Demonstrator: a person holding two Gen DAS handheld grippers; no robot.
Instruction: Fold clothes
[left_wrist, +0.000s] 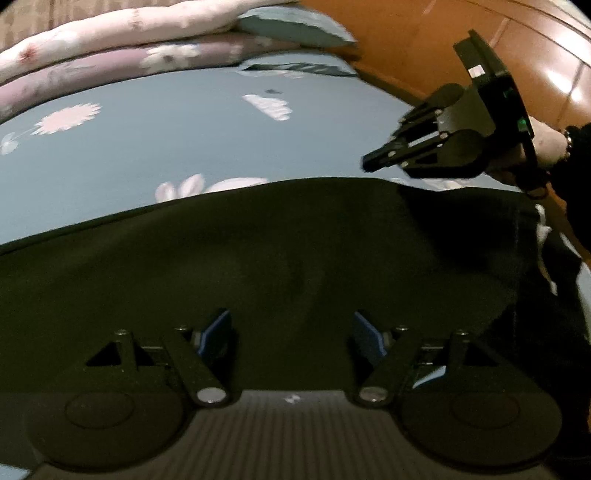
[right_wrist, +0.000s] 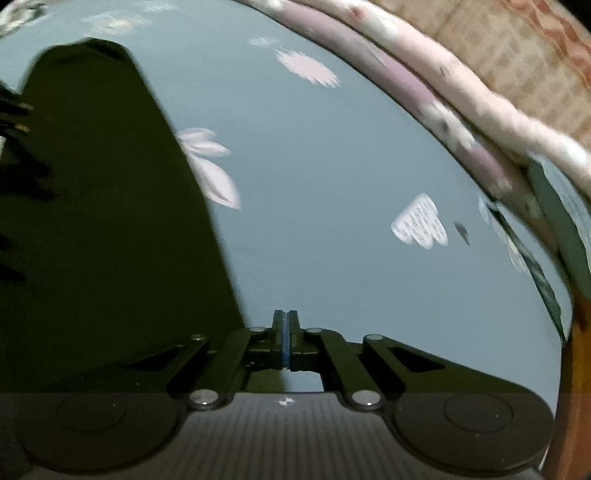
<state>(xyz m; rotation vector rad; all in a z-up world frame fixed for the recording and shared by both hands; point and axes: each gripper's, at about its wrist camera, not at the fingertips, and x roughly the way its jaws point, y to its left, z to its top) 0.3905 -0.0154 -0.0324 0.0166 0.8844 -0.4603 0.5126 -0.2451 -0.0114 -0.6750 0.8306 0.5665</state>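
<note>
Left wrist view: the left tool (left_wrist: 291, 332) hangs low over a dark garment (left_wrist: 258, 266), its blue-padded fingers (left_wrist: 218, 332) spread wide with nothing between them.
Right wrist view: the right tool (right_wrist: 284, 339) has its two fingers pressed together over the bed sheet (right_wrist: 332, 184), and no cloth shows between the pads.
Garment position: it lies spread on the blue floral bed sheet, near the bed's edge, with a long smooth far edge and a few soft wrinkles in the middle.
Garment shape: its kind cannot be told; from the right wrist it narrows to a tapering dark strip running away across the sheet.
Right tool seen from the left: it (left_wrist: 373, 160) hovers just beyond the garment's far right edge, apart from the cloth.
Bedding: a rolled pink floral quilt (left_wrist: 110, 40) lies along the far side of the bed, well apart from the garment.
Done so far: the garment looks laid out flat, perhaps folded over once along the smooth edge, though no layers show clearly.
Left to do: neither tool holds the cloth, so I judge the next fold calls for a fresh grip on an edge or corner.
</note>
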